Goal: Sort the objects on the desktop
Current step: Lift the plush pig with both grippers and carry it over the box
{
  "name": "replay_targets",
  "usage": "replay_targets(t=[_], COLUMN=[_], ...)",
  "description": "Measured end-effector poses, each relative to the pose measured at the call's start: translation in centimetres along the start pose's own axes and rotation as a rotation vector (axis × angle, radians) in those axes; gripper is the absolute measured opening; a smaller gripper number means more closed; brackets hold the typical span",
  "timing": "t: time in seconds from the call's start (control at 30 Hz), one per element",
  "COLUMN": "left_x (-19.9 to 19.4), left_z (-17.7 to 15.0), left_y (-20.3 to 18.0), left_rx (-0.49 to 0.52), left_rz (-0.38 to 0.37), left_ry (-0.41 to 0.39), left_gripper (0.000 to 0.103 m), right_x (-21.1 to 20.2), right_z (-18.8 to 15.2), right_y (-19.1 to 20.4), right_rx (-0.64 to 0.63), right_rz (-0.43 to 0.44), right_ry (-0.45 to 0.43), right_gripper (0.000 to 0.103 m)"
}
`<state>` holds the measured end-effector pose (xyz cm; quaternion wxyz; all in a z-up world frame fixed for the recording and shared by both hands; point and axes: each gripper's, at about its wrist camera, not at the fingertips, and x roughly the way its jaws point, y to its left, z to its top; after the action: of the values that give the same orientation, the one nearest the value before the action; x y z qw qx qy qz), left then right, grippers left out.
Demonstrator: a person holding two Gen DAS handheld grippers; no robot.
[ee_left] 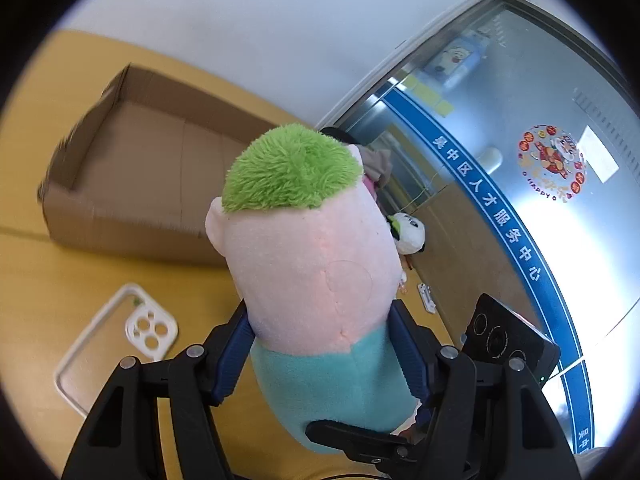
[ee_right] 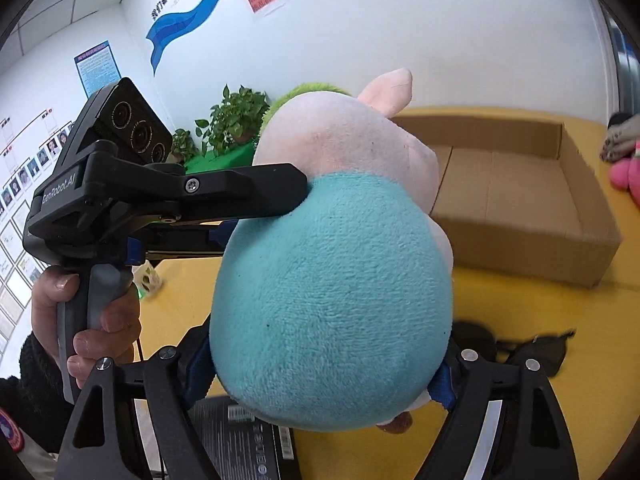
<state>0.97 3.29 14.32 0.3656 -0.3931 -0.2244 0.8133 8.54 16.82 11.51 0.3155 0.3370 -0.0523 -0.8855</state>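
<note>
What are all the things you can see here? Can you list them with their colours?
plush toy: one, pink with green hair and teal body, held up between both grippers
cardboard box: one, brown, open, on the yellow table behind the toy
phone case: one, clear with white rim, on the table left of the toy
panda toy: one, white and black, at the table's far edge
pink plush: one, at right beyond the box
potted plants: green, by the wall
table: one, yellow
left hand-held gripper: black, blue pads, shut on the toy
right hand-held gripper: black, shut on the toy
hand: one, gripping the left gripper's handle
</note>
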Motion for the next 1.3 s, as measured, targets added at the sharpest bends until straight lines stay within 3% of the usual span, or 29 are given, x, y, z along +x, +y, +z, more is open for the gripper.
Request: replay_targets(t=[0.33,0.53,0.97,1.17,1.3], left_x=[-2.0,-2.8,-1.1,1.3,3.8], left_z=[5.7,9.7,23.9,27.4,29.6], left_y=[-3.2,-3.3,-0.8,2.1,5.9], left_rx=[0.124,0.176,0.272,0.262,0.22], left_rz=[0.0,0.034,0.128,0.178,0.19], left_ry=[-0.082,-0.129,-0.13,-0.123,-0.066], left_gripper=[0.064,0.063,0.062,0.061,0.061], right_x=[-3.5,-2.5,4.1,8.7,12.6], right_z=[6.7,10.7,25.1,29.0,30.6], right_y=[0.8,1.1,-2.5,-5.5,-7.3], right_rx=[-0.074,-0.072,-0.064,0.004,0.026], right_rz=[-0.03,-0.008,0.026,0.041,0.032], right_ry=[-0.095,-0.143,-0.161,-0.147,-0.105], right_gripper=[0.087,0.087,0.085,0.085,0.085])
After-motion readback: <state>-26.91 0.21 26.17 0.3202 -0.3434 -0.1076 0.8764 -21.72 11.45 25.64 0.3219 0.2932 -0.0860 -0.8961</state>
